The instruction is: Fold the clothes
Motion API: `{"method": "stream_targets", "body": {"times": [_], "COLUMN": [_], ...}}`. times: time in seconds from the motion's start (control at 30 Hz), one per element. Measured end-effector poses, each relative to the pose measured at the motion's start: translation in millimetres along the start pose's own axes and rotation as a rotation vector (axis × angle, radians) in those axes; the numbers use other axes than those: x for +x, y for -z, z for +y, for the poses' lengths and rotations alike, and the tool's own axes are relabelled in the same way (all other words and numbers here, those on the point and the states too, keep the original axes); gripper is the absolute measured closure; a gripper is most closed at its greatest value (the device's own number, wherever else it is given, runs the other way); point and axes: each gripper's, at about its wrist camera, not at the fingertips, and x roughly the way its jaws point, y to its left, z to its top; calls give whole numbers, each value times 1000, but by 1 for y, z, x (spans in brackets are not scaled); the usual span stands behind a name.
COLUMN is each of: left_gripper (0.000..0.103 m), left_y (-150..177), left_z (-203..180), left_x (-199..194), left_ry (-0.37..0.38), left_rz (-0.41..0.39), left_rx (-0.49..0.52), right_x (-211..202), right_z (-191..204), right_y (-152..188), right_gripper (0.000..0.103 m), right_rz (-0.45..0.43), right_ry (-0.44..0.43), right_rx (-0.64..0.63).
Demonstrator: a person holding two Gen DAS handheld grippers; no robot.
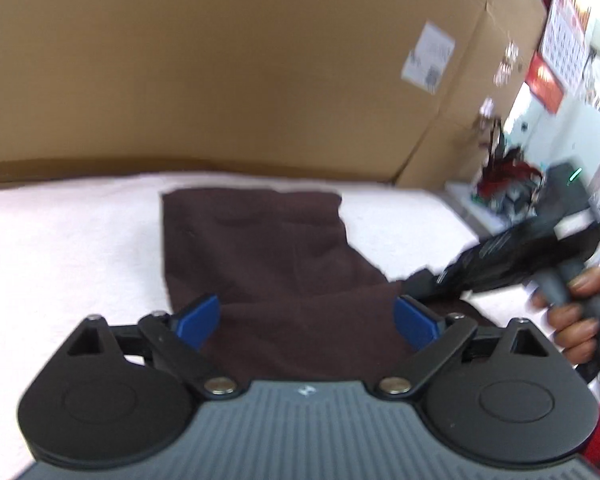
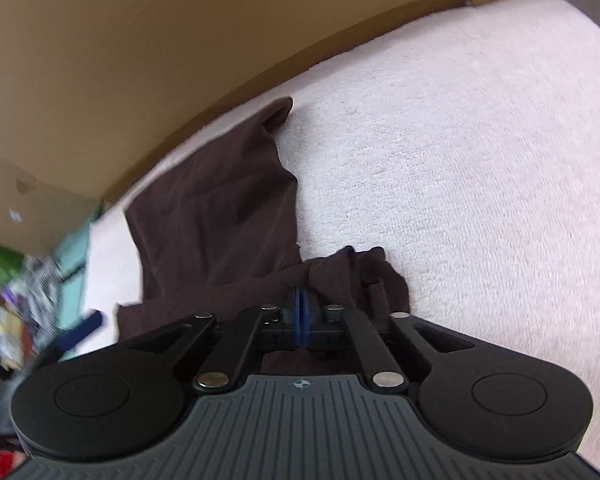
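Observation:
A dark brown garment (image 1: 268, 256) lies on a pale pink fleecy cover (image 1: 68, 248), stretching away toward the cardboard. My left gripper (image 1: 306, 320) hovers over its near end, open, blue pads wide apart and nothing between them. In the left wrist view the right gripper (image 1: 420, 280) comes in from the right, held by a hand (image 1: 576, 320), its tip at the garment's right edge. In the right wrist view my right gripper (image 2: 302, 300) is shut on a bunched fold of the brown garment (image 2: 216, 216), which trails up and left across the pink cover (image 2: 480, 180).
A big cardboard box wall (image 1: 240, 72) stands right behind the covered surface, with a white label (image 1: 430, 58) on it. Cluttered shelves and a wall calendar (image 1: 564, 36) show at the far right. Mixed coloured clutter (image 2: 16, 288) sits beyond the cover's left edge.

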Motion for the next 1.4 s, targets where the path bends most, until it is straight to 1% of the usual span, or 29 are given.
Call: {"method": "stream_targets", "body": {"times": [0.07,0.1,0.17,0.23,0.27,0.3,0.37,0.47,0.53,0.57,0.6,0.63,0.67,0.7,0.73,0.77,0.83,0.9,0.97,1.03,1.1,1.13,1.17,1.2,1.23,1.27,1.3,1.37,1.4], "left_gripper": [8,6,6,6,6,6,6,9,9,8,4,3,3,3,3,3,3,3,3,3,4,12,15,23,29,39,47,53,54], "left_y": [10,16,24,28,28,28,27,27,24,23,24,27,30,34,38,42,44,42,41,41,43,45,47,49,49,49,48,52,56], "left_z": [9,14,19,21,22,22,23,25,27,27,28,31,34,37,39,40,42,43,41,31,20,15,10,5,3,3,3,4,3], "left_x": [20,21,10,1,-2,-4,-9,-17,-30,-36,-40,-42,-44,-45,-44,-43,-40,-34,-31,-28,-26,-25,-26,-28,-31,-36,-40,-46,-45], "left_ry": [-66,-71,-44,-27,-23,-18,-10,3,28,47,71,99,128,147,157,158,145,164,199,214,210,206,191,166,151,145,139,114,100], "left_rz": [90,97,83,83,82,80,77,72,43,31,37,61,85,104,118,125,132,161,189,207,210,209,204,196,182,164,144,127,131], "left_rx": [-12,-26,-42,-48,-50,-52,-57,-64,-48,-40,-49,-74,-100,-128,-157,-175,-189,-219,-240,-201,-148,-121,-100,-86,-89,-110,-135,-175,-188], "right_x": [-16,-22,-28,-28,-27,-26,-21,-16,-23,-30,-41,-53,-63,-68,-71,-73,-70,-62,-47,-29,-17,-15,-13,-11,-9,-7,-8,-13,-11], "right_z": [8,12,14,10,8,4,-7,-18,-9,-4,0,2,4,4,5,5,4,4,8,13,19,22,25,28,31,34,37,41,40], "right_y": [-1,-1,3,12,17,21,24,21,19,21,24,30,37,43,50,56,60,58,48,39,33,31,30,29,28,27,27,29,30], "right_gripper": [89,86,81,82,85,94,103,103,103,95,86,85,82,75,72,67,66,54,53,53,54,56,62,72,77,82,83,83,83], "right_rz": [-36,-26,37,79,93,90,41,-14,-24,-38,-60,-74,-73,-69,-70,-74,-106,-152,-165,-166,-168,-157,-146,-135,-124,-113,-105,-95,-86], "right_ry": [0,15,4,17,31,51,85,70,95,101,93,85,90,110,139,162,174,183,188,188,192,182,171,161,151,140,118,48,47], "right_rx": [-48,-80,-102,-105,-106,-99,-29,61,34,19,16,20,23,20,13,8,13,35,45,24,-11,-33,-55,-77,-99,-121,-140,-170,-181]}}
